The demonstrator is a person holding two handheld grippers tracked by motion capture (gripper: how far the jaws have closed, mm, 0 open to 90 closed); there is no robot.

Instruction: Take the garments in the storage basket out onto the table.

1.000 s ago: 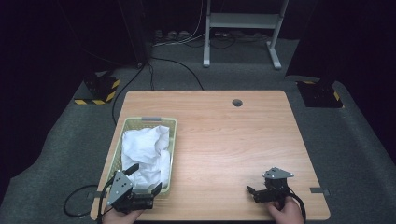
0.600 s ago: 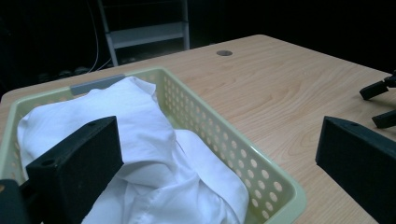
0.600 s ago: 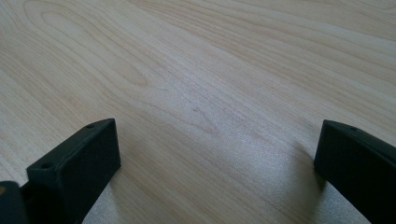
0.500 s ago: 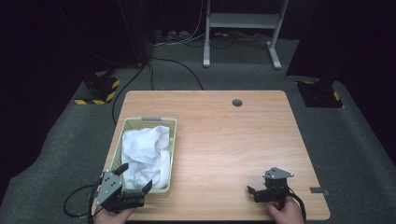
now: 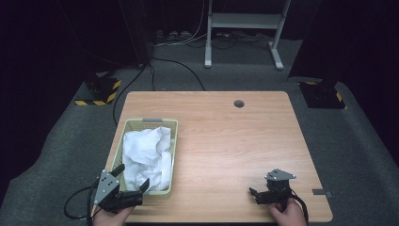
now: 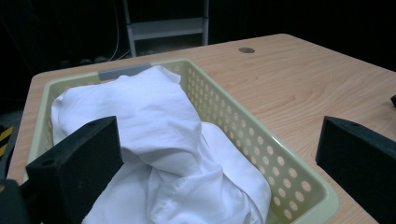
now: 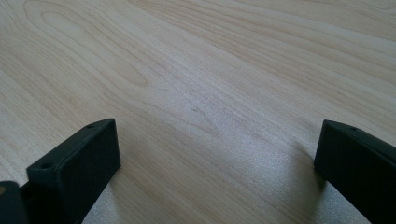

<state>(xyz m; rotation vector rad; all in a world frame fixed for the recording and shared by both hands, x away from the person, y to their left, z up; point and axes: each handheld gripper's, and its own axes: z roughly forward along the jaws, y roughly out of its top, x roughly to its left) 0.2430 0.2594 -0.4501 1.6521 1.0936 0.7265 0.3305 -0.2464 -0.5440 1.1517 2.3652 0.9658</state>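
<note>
A pale green basket (image 5: pixel 174 136) sits on the left side of the wooden table (image 5: pixel 235 141). A white cloth (image 5: pixel 147 155) is bunched up inside it. The left hand-held gripper (image 5: pixel 131 181) is at the near end of the basket, with its jaws wide apart. The right hand-held gripper (image 5: pixel 254 194) is low over bare table near the front edge, well apart from the basket. Its jaws are wide apart too.

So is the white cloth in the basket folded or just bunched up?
Bunched up: the white cloth lies crumpled in uneven heaps inside the basket.
</note>
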